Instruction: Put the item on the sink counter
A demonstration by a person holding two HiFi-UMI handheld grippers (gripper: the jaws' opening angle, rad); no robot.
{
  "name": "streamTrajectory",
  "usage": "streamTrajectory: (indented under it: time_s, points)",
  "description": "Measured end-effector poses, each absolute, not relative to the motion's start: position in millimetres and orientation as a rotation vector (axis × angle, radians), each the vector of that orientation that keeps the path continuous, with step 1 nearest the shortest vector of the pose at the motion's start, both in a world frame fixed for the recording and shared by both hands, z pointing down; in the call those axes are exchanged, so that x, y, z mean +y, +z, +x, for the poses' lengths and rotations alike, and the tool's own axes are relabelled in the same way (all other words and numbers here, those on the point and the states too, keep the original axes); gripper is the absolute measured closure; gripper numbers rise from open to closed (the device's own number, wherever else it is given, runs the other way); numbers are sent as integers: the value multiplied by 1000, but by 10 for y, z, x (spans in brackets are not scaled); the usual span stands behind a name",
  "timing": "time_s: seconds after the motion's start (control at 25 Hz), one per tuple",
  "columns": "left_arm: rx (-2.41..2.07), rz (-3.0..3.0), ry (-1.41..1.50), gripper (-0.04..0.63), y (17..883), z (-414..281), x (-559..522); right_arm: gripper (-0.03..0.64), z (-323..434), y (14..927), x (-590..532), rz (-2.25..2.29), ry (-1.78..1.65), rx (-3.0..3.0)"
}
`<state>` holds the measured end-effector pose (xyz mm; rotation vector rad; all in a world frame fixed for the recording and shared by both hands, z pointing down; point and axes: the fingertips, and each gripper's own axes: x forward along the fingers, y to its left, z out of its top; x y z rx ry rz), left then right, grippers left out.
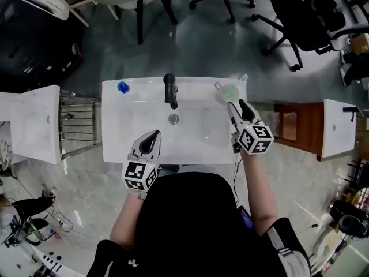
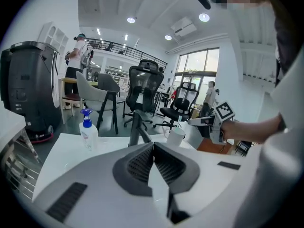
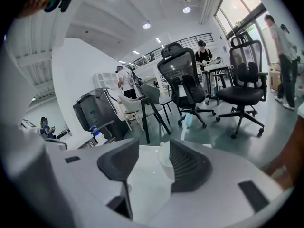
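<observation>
White sink counter (image 1: 144, 88) bears the cup (image 1: 227, 92) far right, placing seemingly done; my right claw (image 1: 236, 104), wide open just short of it, should back away.

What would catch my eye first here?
The white rectangular sink counter fills the middle of the head view, its black faucet at the back edge. At its rear right corner a white cup stands just ahead of the open right gripper; the left gripper hovers shut nearer the front edge.
</observation>
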<state>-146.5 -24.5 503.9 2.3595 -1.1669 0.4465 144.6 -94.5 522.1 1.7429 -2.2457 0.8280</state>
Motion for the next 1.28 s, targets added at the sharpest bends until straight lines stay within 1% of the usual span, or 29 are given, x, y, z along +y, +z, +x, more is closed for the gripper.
streamTrajectory:
  time_s: [0.12,0.28,0.48,0.76,1.28]
  points:
    - [-1127,2405,418,572,4933,-1350,-373,410,1292,4961,-835,1734,786,-2309]
    - [-1063,2453,390,572,4817,-1185,-453,489,1123,4656,-643,1729,738,-2369]
    - [-977,2501,359,572,4705,-990,-483,539,968,4382,-393,1723,726,-2444]
    - [-882,2567,351,572,4562,-762,-438,560,921,4261,-73,1755,665,-2430]
    - [-784,2643,375,572,4447,-559,-284,563,833,4213,290,1770,500,-2394]
